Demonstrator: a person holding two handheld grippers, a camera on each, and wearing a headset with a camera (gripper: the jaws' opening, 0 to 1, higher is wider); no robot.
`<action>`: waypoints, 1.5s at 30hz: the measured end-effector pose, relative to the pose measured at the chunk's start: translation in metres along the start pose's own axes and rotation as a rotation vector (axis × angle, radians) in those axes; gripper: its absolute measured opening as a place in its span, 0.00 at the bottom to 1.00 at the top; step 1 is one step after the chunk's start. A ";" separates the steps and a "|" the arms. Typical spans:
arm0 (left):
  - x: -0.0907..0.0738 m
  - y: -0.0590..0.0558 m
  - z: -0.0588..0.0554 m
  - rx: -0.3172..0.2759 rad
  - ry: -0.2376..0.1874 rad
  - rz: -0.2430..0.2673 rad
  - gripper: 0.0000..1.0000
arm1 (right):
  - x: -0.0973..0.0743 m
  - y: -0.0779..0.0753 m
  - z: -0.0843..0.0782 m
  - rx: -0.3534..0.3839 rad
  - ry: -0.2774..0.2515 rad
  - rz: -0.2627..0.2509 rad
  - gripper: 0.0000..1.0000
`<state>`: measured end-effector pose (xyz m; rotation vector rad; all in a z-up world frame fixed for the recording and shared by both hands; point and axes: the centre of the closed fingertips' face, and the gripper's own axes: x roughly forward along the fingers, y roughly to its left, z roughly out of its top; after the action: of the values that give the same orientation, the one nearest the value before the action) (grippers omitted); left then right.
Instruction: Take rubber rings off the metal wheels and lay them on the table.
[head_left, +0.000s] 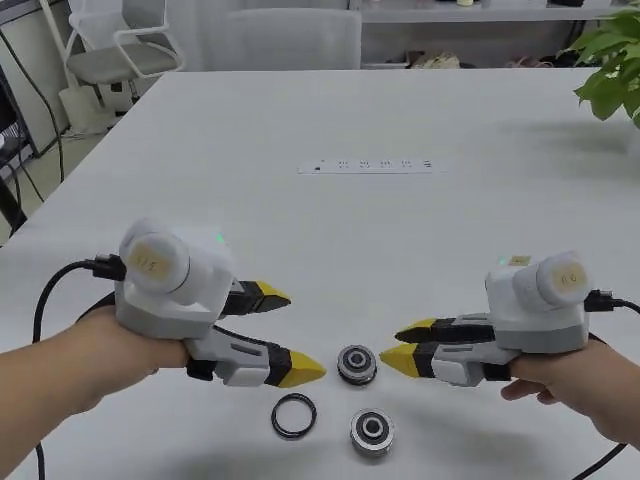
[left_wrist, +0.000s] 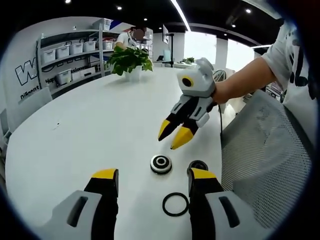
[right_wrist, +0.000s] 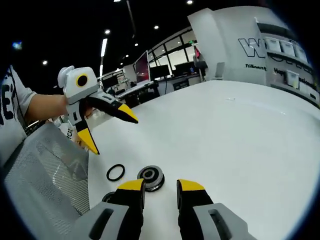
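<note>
Two small metal wheels lie near the table's front edge. The farther wheel (head_left: 357, 364) (left_wrist: 161, 164) (right_wrist: 151, 176) has a dark outer band. The nearer wheel (head_left: 372, 432) (left_wrist: 198, 165) shows a silvery rim and is partly hidden behind my left jaw in the left gripper view. A loose black rubber ring (head_left: 293, 415) (left_wrist: 175, 204) (right_wrist: 115, 172) lies flat beside them. My left gripper (head_left: 283, 333) (left_wrist: 154, 175) (right_wrist: 111, 131) hovers just left of the wheels, jaws wide open and empty. My right gripper (head_left: 407, 345) (left_wrist: 172, 135) (right_wrist: 161, 186) points at the farther wheel from the right, open by a narrower gap, holding nothing.
A white power strip (head_left: 370, 165) is set into the table (head_left: 320, 230) further back. A green plant (head_left: 610, 70) stands at the far right. Office chairs (head_left: 125, 50) stand beyond the far edge. Cables trail from both grippers. A mesh chair back (left_wrist: 265, 150) is close behind the front edge.
</note>
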<state>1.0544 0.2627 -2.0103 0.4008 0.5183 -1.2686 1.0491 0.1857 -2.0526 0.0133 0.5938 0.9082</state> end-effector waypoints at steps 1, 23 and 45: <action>0.001 0.000 -0.001 -0.001 0.002 -0.001 0.53 | 0.001 0.002 -0.002 -0.010 0.005 0.007 0.23; 0.030 -0.007 -0.010 -0.003 0.038 -0.038 0.48 | 0.019 0.011 -0.021 -0.128 0.076 0.055 0.18; 0.056 -0.017 -0.013 -0.007 0.060 -0.072 0.36 | 0.023 0.011 -0.023 -0.171 0.073 0.050 0.13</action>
<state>1.0478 0.2209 -2.0529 0.4180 0.5926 -1.3270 1.0408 0.2043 -2.0801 -0.1598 0.5842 1.0094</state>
